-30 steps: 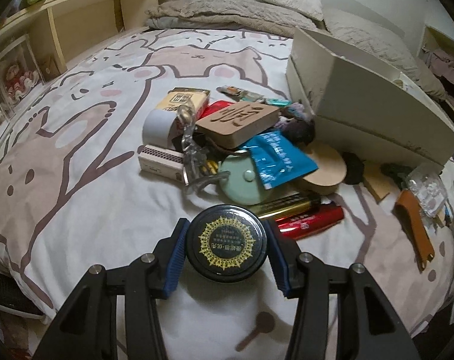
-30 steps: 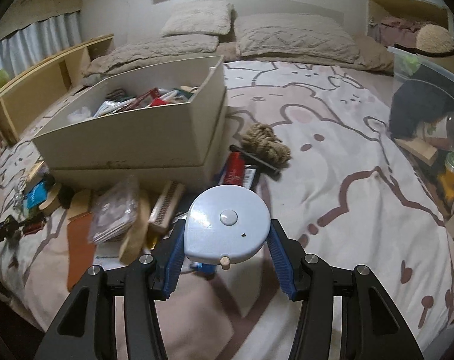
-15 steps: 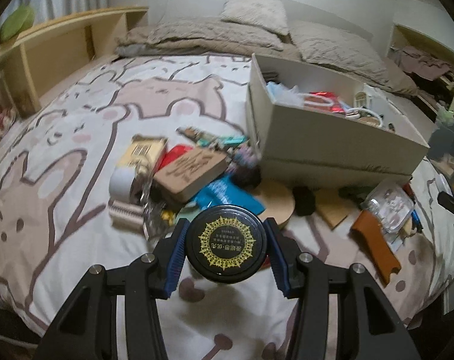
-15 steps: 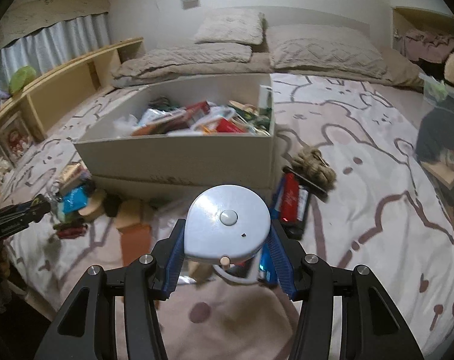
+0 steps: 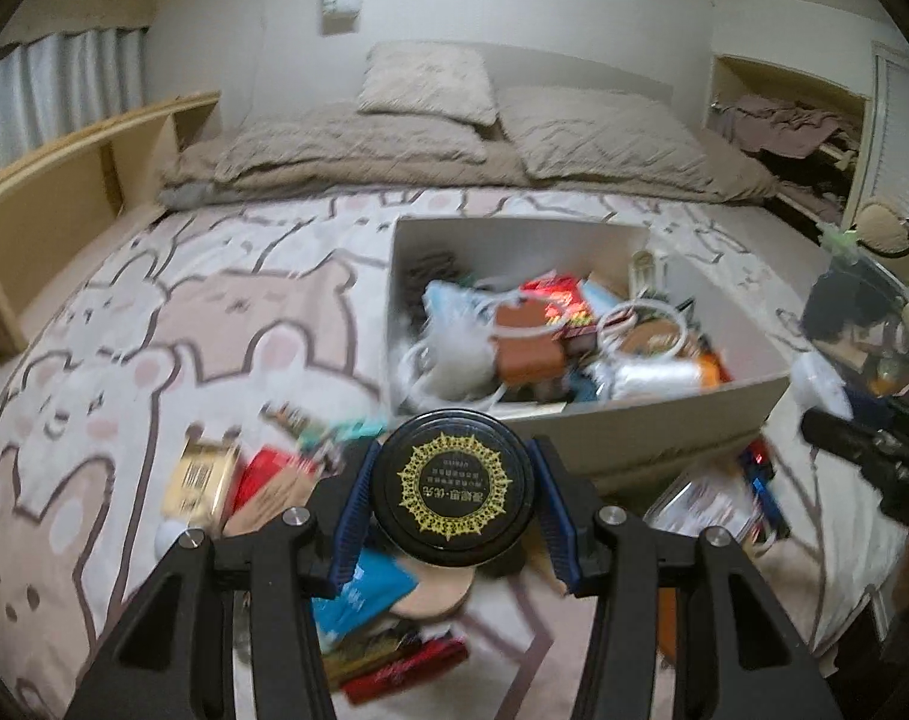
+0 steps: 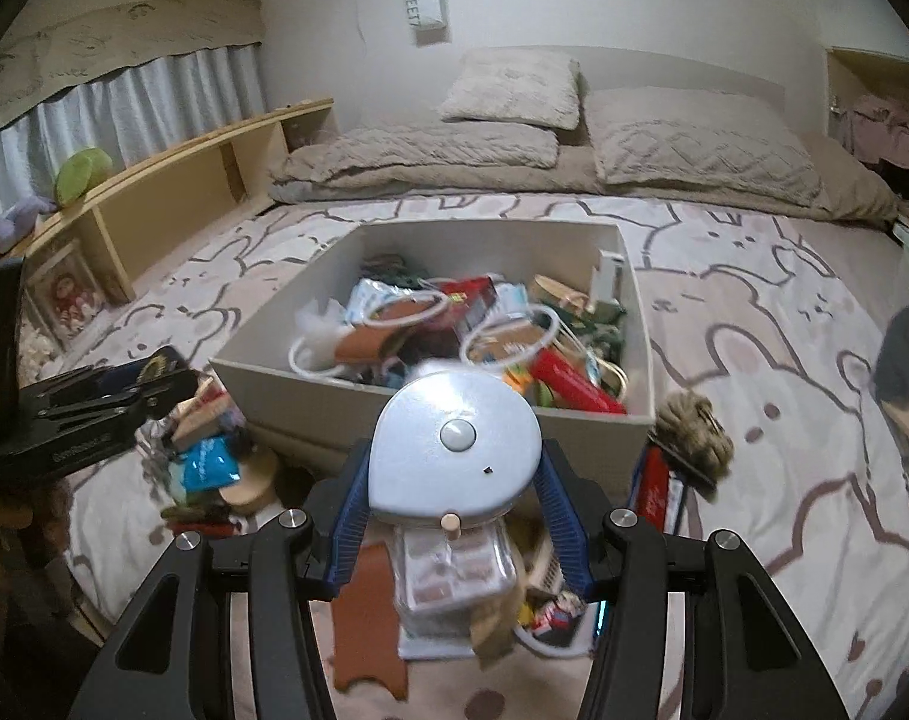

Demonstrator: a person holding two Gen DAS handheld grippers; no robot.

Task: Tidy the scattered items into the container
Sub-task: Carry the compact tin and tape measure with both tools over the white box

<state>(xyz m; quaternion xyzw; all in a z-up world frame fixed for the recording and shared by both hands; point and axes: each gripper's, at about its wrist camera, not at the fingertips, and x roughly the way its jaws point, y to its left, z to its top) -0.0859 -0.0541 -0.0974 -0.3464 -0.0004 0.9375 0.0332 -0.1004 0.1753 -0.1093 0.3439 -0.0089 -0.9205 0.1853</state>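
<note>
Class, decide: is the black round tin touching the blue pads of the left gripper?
Touching. The left wrist view shows the black round tin clamped in the left gripper, both blue pads pressed against its sides with no gap.

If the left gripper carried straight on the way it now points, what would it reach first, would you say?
Probably the white box: the left gripper, shut on the black round tin, points at its near wall or the clutter just inside; depth is unclear.

Clutter point(image 5: 310, 480) left of box point(image 5: 664, 426)
</note>
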